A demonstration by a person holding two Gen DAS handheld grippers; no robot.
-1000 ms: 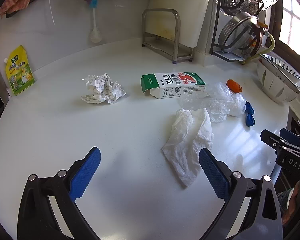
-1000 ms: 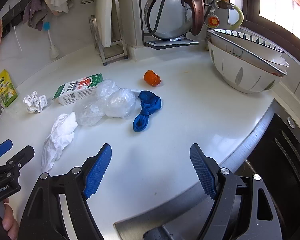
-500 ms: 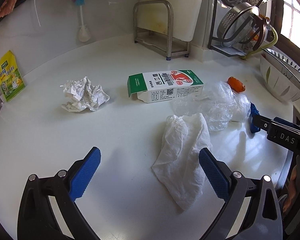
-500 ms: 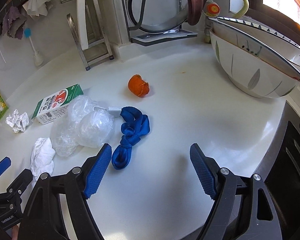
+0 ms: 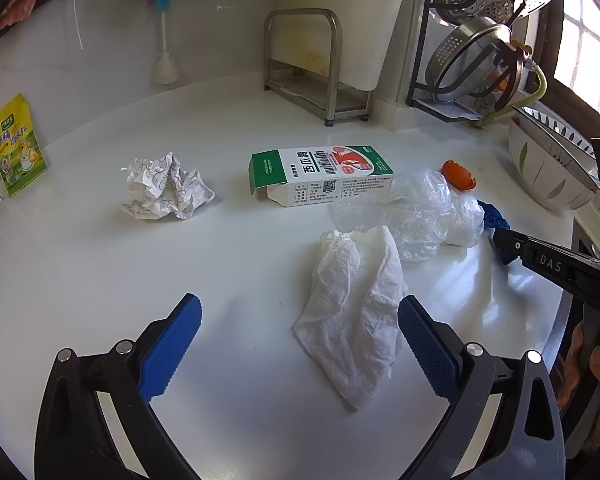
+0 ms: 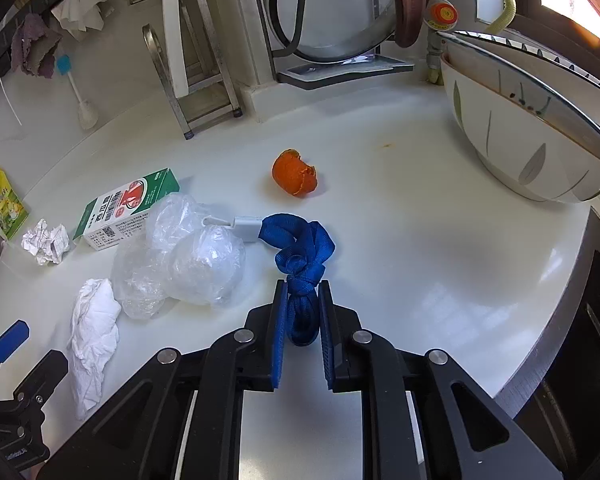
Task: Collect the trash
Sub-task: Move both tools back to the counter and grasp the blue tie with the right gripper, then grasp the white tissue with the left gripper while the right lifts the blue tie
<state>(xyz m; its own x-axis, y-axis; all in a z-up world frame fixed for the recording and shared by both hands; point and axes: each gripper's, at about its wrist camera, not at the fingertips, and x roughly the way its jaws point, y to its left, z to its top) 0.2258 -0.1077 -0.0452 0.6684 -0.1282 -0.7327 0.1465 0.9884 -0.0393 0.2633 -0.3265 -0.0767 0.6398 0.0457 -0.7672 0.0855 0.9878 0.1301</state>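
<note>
White kitchen counter (image 6: 440,248), litter everywhere. The right gripper (image 6: 303,312) is clamped on the near end of the blue strap (image 6: 300,240), which trails away ahead of it. The left gripper (image 5: 300,340) gapes wide, a crumpled white tissue (image 5: 352,312) lying just inside its right finger.

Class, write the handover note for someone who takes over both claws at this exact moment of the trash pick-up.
Right claw: shut on the near end of the blue strap, not yet lifted.
Left claw: open, empty, over the counter beside the white tissue.
On the counter: crumpled paper, carton, plastic bag, orange peel.
Done: strap gripped; nothing looks cleared yet.
Left: remove the strap, then likely the tissue and the rest.
</note>
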